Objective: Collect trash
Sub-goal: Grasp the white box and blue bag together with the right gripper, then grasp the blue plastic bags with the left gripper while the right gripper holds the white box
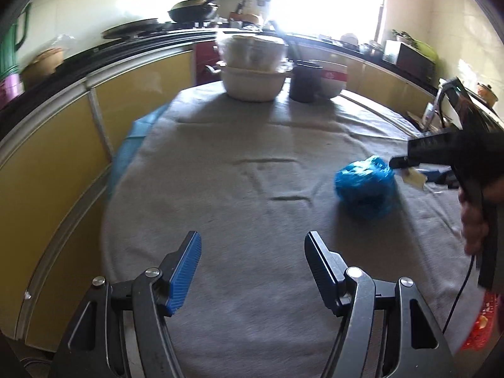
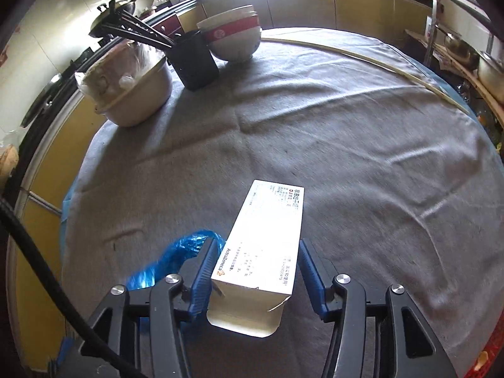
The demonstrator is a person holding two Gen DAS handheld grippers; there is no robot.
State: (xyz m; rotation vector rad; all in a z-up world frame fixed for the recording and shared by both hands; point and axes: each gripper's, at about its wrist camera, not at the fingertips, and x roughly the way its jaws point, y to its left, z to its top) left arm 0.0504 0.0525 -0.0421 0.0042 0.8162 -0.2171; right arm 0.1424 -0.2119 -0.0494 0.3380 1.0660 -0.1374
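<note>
Right gripper (image 2: 256, 271): fingers straddle a white medicine box (image 2: 263, 242) above the grey-clothed counter (image 2: 346, 157); left pad touches it, right pad stands clear. Blue plastic bag (image 1: 365, 186) lies just beside. Left gripper (image 1: 253, 271): fingers moderately apart, holding nothing.

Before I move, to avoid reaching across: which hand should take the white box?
Right. The white box already sits between the right gripper fingers, one blue pad against its side. The left gripper is empty over bare grey cloth, away from the box and the blue bag.
</note>
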